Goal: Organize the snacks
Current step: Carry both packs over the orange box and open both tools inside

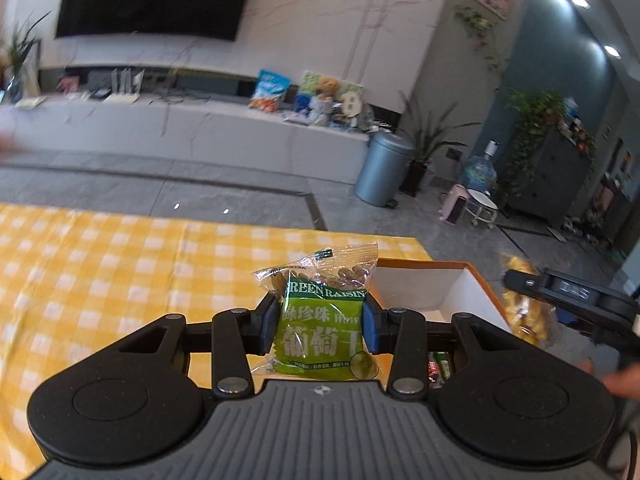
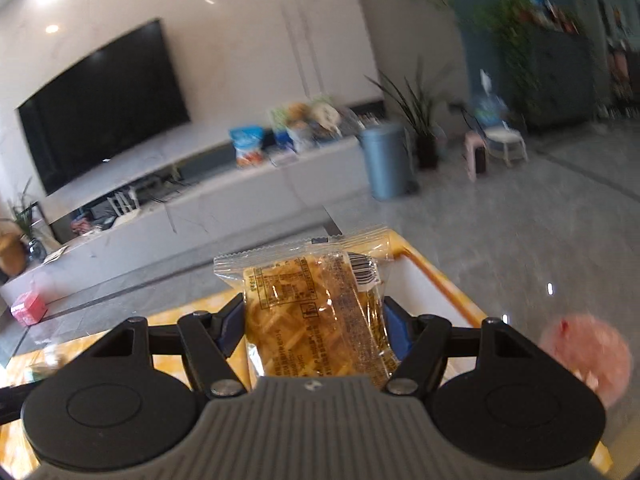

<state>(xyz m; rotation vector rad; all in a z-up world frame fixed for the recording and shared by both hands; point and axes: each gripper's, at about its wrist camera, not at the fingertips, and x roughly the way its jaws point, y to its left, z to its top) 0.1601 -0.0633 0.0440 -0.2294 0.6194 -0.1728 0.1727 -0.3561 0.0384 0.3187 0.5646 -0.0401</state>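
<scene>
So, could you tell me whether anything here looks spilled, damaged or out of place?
Nothing stands out. The left gripper holds an intact green raisin packet, the right gripper an intact yellow snack packet, both above the checked tablecloth near the white box.

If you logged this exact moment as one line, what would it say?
left gripper: shut on green raisin packet | right gripper: shut on yellow waffle packet | both above white box on yellow checked tablecloth
</scene>
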